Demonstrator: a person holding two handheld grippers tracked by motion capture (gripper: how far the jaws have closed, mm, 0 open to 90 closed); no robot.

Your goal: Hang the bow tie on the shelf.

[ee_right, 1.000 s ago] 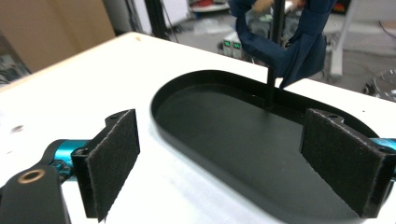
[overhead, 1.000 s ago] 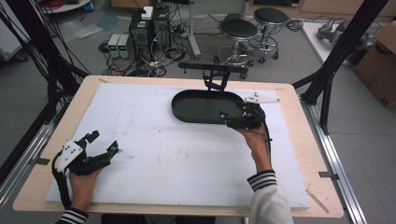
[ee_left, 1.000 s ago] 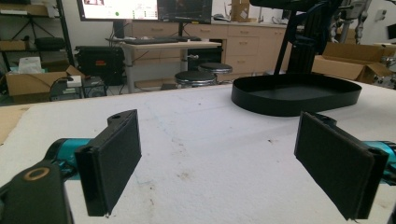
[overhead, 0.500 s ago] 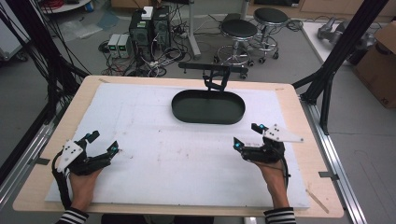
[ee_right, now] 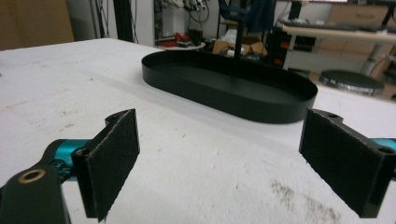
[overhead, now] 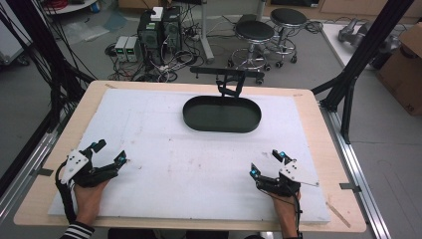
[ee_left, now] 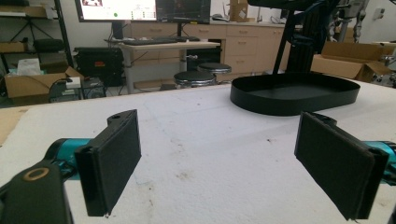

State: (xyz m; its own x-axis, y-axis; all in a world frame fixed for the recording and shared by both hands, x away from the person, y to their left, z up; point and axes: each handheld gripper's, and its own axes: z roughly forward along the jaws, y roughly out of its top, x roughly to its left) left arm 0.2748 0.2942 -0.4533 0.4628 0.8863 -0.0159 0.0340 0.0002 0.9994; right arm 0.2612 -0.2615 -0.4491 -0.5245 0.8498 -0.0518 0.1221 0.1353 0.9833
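Observation:
A black oval tray [overhead: 222,114] sits empty at the far middle of the white mat [overhead: 199,164]; its wall is also in the left gripper view [ee_left: 294,95] and the right gripper view [ee_right: 229,88]. My left gripper [overhead: 108,152] rests low at the near left of the mat, open, nothing between its pads [ee_left: 112,161]. My right gripper [overhead: 267,164] sits low at the near right, open and empty too, its pads [ee_right: 343,156] wide apart and pointed toward the tray.
A black stand [overhead: 226,82] rises just behind the tray. The wooden table edge [overhead: 343,199] frames the mat. Stools [overhead: 254,32], computers and cables lie on the floor beyond. Black frame posts [overhead: 358,64] flank the table's right side.
My right gripper has drawn back from the tray's right rim toward the near right of the mat and sunk lower. The left gripper has stayed put.

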